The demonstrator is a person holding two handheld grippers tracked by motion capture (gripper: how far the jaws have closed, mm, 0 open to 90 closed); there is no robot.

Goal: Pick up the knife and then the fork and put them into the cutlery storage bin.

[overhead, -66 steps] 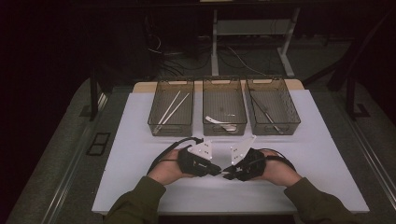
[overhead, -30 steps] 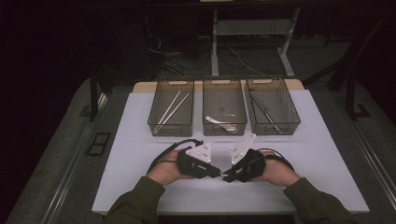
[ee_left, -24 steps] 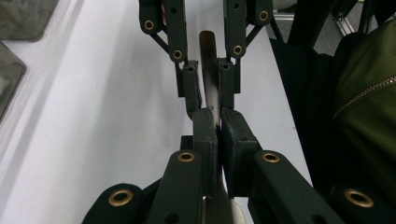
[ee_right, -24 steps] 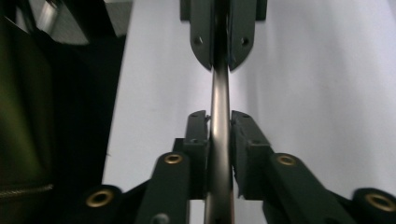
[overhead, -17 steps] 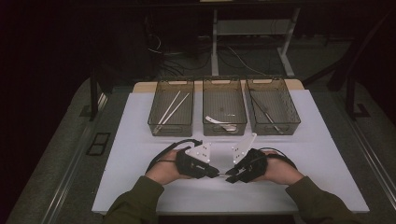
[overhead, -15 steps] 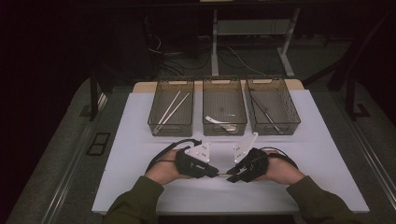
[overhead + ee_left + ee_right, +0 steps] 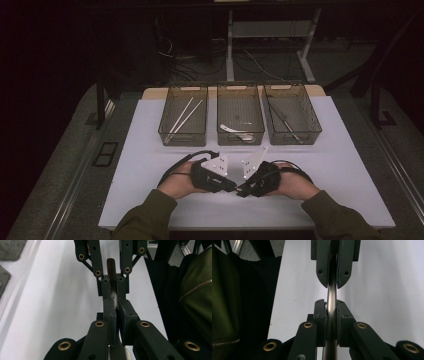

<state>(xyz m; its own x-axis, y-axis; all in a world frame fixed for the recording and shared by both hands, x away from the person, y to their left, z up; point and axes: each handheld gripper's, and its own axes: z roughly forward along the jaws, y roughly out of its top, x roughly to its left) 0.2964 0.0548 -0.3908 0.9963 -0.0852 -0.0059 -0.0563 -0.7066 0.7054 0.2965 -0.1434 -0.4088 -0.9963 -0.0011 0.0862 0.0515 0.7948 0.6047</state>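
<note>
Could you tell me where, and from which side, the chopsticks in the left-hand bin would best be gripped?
Probably mid-length, coming straight down from above: the chopsticks lie flat and slanted in the left bin, whose walls block a sideways approach. Set the jaws across their slant.

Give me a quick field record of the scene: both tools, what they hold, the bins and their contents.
left tool: shut on metal utensil
right tool: shut on metal utensil
metal utensil: slim, spans the gap between both tools, type unclear
tool position: tip to tip above the white table
left bin: two pale sticks
middle bin: white utensil
right bin: dark thin utensil
</note>
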